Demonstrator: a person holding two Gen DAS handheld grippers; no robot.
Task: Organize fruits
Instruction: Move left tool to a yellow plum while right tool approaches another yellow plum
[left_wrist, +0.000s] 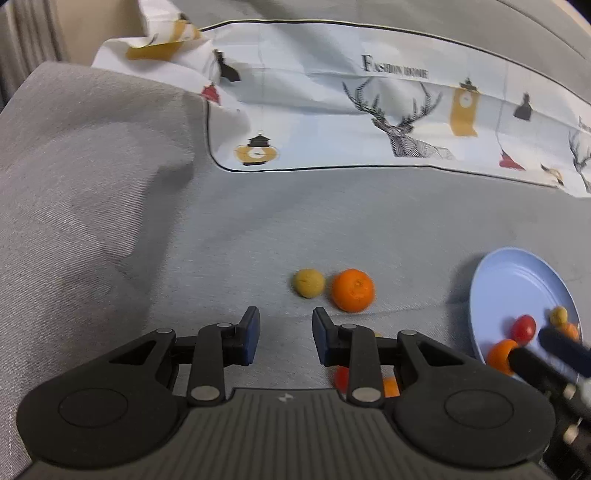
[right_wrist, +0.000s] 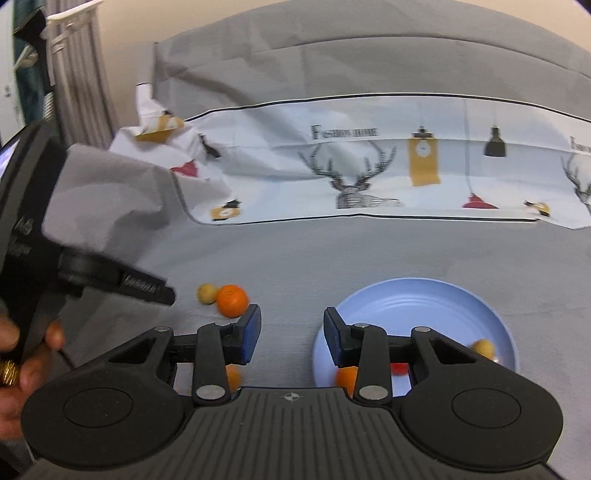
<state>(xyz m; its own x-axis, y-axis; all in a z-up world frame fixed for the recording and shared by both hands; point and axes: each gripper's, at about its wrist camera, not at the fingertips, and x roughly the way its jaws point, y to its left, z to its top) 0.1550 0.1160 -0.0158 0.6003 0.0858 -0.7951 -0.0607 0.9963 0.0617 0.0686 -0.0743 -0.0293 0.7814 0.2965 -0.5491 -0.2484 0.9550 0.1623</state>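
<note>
An orange and a small yellow fruit lie side by side on the grey cloth; both also show in the right wrist view, the orange and the yellow fruit. My left gripper is open and empty just short of them. A red fruit and an orange piece are half hidden under its right finger. A light blue plate holds an orange, a red fruit and a yellow fruit. My right gripper is open and empty at the plate's left rim.
A white printed cloth with deer and lanterns lies across the back. A grey cushion rises on the left. Another small orange fruit sits under my right gripper's left finger. The plate also shows at the right in the left wrist view.
</note>
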